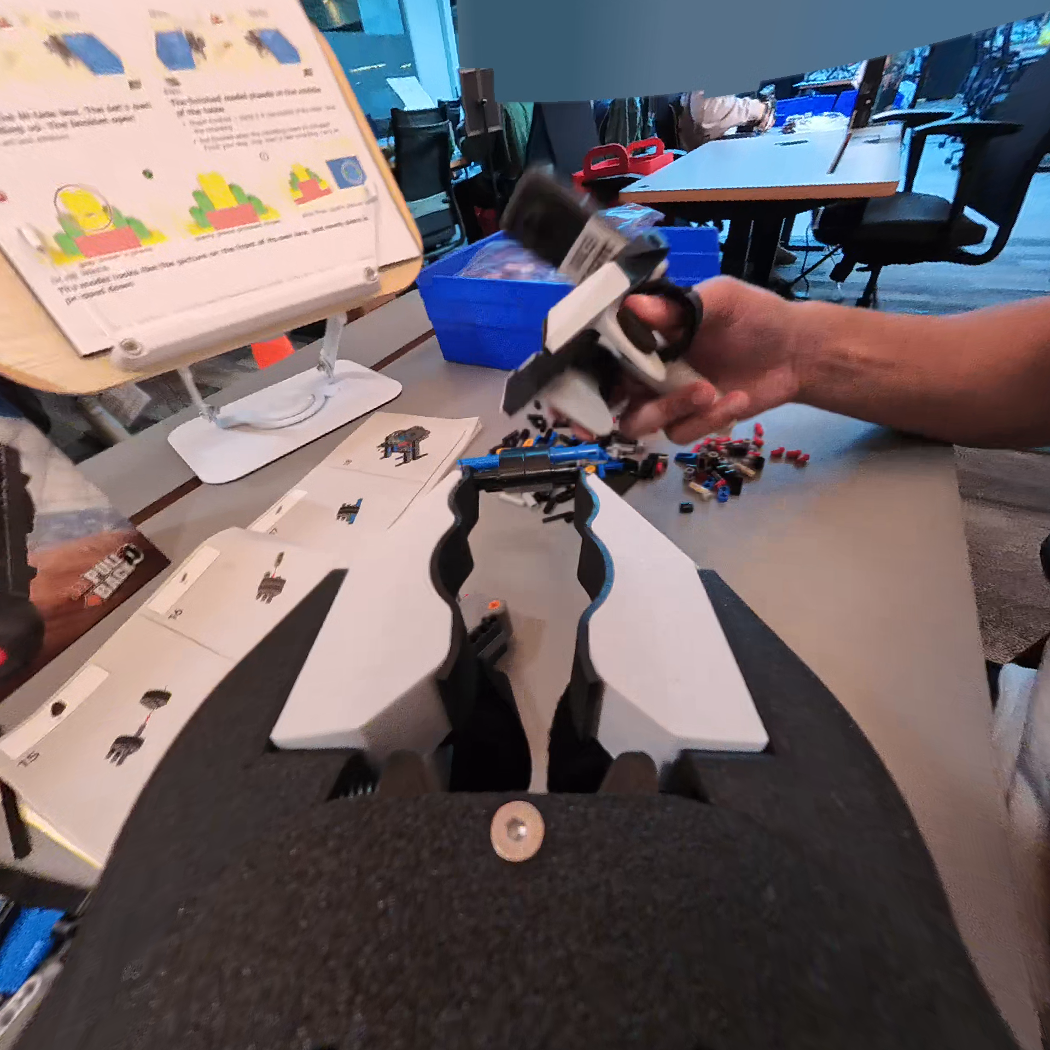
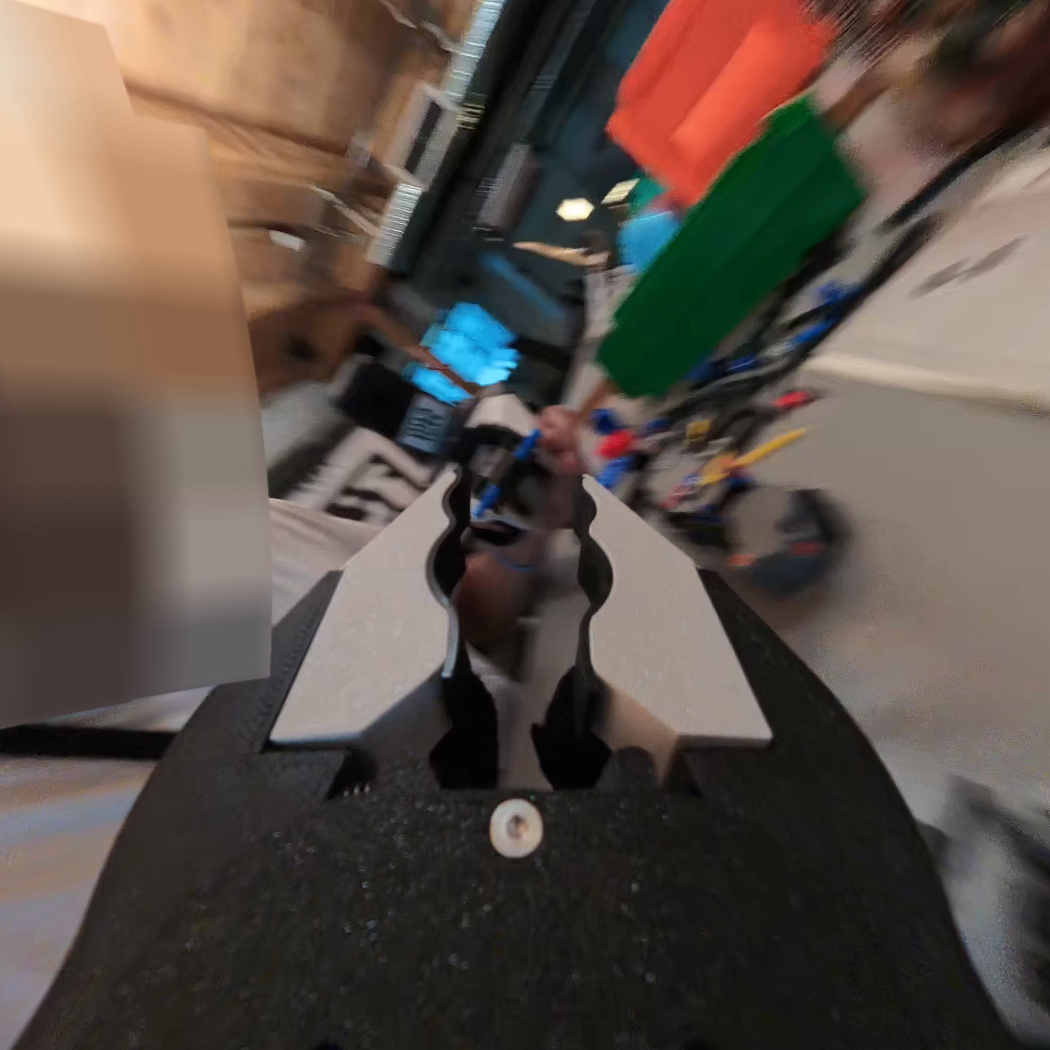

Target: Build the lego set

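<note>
My left gripper (image 1: 525, 483) is shut on a black and blue lego assembly (image 1: 528, 461), which is clamped crosswise between its fingertips above the grey table (image 1: 824, 596). A hand holds my right gripper (image 1: 559, 406) tilted down just above and behind the assembly, over a pile of loose black, blue and red pieces (image 1: 716, 463). The right wrist view is blurred by motion. There my right gripper (image 2: 523, 483) stands open with nothing between its fingers, and the left gripper (image 2: 500, 420) with the blue and black assembly (image 2: 514, 457) shows just beyond its tips.
A small grey part with an orange dot (image 1: 488, 619) lies on the table under my left fingers. Open instruction pages (image 1: 238, 596) lie at the left. An instruction sheet on a white stand (image 1: 187, 170) and a blue bin (image 1: 488, 318) stand behind. There is about 5 centimetres between the tips of the two grippers.
</note>
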Demonstrator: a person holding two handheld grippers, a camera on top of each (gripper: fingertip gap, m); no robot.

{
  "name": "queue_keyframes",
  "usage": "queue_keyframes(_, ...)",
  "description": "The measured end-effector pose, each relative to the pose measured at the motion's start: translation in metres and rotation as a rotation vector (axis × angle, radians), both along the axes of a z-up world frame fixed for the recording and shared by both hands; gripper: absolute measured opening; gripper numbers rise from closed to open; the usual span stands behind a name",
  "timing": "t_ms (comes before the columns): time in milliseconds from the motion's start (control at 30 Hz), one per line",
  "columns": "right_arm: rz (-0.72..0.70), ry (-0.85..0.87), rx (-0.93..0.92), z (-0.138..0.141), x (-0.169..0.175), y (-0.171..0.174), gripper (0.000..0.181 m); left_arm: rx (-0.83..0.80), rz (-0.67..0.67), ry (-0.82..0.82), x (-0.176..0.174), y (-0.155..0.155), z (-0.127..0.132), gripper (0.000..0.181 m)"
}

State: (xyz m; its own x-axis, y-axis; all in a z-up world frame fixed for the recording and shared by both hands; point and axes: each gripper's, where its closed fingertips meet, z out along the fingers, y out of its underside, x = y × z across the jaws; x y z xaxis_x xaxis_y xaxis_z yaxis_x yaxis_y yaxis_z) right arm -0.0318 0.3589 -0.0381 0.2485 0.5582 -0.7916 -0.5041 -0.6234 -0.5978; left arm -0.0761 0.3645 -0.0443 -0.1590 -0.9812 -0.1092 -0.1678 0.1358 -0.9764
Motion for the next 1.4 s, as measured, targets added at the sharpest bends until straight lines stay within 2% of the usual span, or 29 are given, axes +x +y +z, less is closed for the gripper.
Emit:
queue_keyframes(167,-0.568,-0.825,0.017,-0.035,0.121,0.023,0.036,0.009,0.073,0.014,-0.001,0.03,-0.011,0.031)
queue_keyframes(233,-0.671,-1.084,-0.049,-0.055,0.154,0.023,0.042,0.001,0.094,0.012,0.001,0.038,-0.019,0.031)
queue_keyframes(300,-0.68,-1.194,-0.105,-0.072,0.163,0.023,0.044,-0.019,0.102,0.066,0.002,0.042,-0.029,0.031)
queue_keyframes(433,-0.564,-1.167,-0.18,-0.102,0.148,0.026,0.042,-0.047,0.081,0.098,0.001,0.041,-0.037,0.031)
queue_keyframes(567,-0.508,-1.159,-0.178,-0.111,0.145,0.027,0.044,-0.036,0.101,0.091,0.001,0.047,-0.039,0.031)
queue_keyframes(700,-0.536,-1.196,-0.154,-0.11,0.151,0.028,0.044,-0.04,0.126,0.081,-0.001,0.056,-0.037,0.031)
queue_keyframes(867,-0.505,-1.14,-0.153,-0.111,0.142,0.028,0.043,-0.048,0.161,0.09,-0.004,0.065,-0.04,0.031)
queue_keyframes(1100,-0.503,-1.178,-0.111,-0.109,0.138,0.029,0.043,-0.032,0.215,0.095,-0.008,0.077,-0.041,0.031)
queue_keyframes(1400,-0.498,-1.17,-0.087,-0.105,0.131,0.029,0.042,-0.087,0.28,0.103,-0.017,0.093,-0.042,0.031)
